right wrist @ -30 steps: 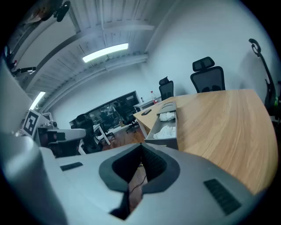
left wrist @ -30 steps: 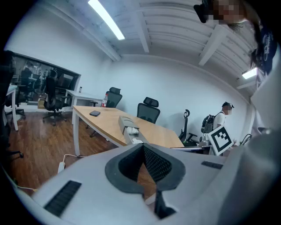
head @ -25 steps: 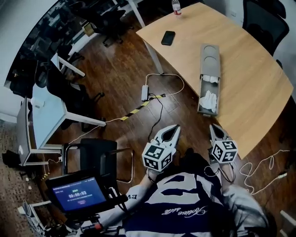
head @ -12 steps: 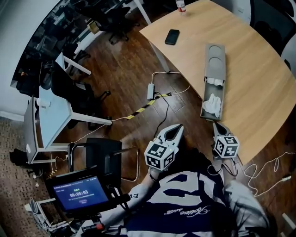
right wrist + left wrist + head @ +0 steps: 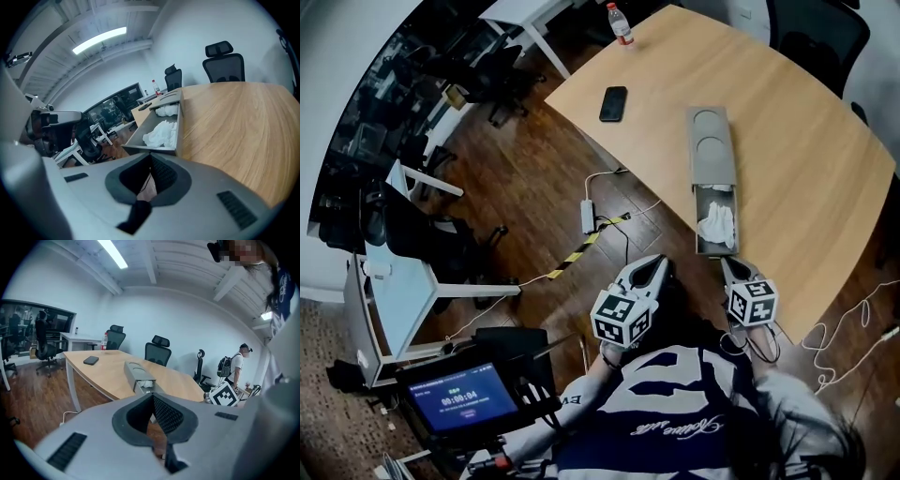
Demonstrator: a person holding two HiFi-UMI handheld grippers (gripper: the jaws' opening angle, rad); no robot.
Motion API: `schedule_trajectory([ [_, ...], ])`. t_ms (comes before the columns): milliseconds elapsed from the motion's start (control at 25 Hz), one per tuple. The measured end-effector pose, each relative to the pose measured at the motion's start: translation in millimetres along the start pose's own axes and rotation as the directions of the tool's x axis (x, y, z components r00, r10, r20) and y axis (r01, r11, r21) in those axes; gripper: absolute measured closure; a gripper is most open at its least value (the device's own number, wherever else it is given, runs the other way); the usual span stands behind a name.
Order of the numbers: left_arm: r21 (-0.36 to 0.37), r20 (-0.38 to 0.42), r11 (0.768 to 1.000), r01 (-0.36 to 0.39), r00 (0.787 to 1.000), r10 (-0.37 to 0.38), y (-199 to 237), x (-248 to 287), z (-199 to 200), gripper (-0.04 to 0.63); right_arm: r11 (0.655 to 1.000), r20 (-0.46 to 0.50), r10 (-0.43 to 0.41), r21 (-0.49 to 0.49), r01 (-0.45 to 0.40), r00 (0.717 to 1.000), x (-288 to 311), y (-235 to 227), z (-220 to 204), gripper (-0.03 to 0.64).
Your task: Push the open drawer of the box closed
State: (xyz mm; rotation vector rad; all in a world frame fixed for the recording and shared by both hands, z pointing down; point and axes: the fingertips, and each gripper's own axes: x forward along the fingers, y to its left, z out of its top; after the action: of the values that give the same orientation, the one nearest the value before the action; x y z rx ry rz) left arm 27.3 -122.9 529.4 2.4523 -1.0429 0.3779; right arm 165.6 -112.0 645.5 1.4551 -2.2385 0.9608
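between frames the right gripper [image 5: 732, 266], jaws together and empty, drew nearer the front of the open drawer [image 5: 715, 227] at centre right. left gripper [image 5: 650, 269] was likewise closed, clear of the table [image 5: 811, 169]. box [image 5: 712, 150] lay beyond; contact appeared imminent, the push not yet begun.

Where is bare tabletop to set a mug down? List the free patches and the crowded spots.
Largest free patch: the tabletop right of the grey box, out to its far edge. A smaller one lies between the phone and the box. Crowded: the near edge, where the open drawer sticks out with the right tongs close before it.
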Motion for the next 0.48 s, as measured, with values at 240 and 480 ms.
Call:
schedule_trajectory([
  [240, 0.013, 0.009, 1.0, 0.02, 1.0, -0.02, 56.5, 26.5, 41.2, 0.597, 0.999, -0.025, -0.025, -0.02, 0.025, 0.999, 12.0, 4.5, 9.1, 0.621],
  [480, -0.01, 0.001, 0.999, 0.049, 0.999, -0.049, 104.0, 58.2, 63.0, 0.597, 0.996, 0.025, -0.084, 0.01, 0.083, 0.996, 43.0, -10.1, 46.1, 0.621],
])
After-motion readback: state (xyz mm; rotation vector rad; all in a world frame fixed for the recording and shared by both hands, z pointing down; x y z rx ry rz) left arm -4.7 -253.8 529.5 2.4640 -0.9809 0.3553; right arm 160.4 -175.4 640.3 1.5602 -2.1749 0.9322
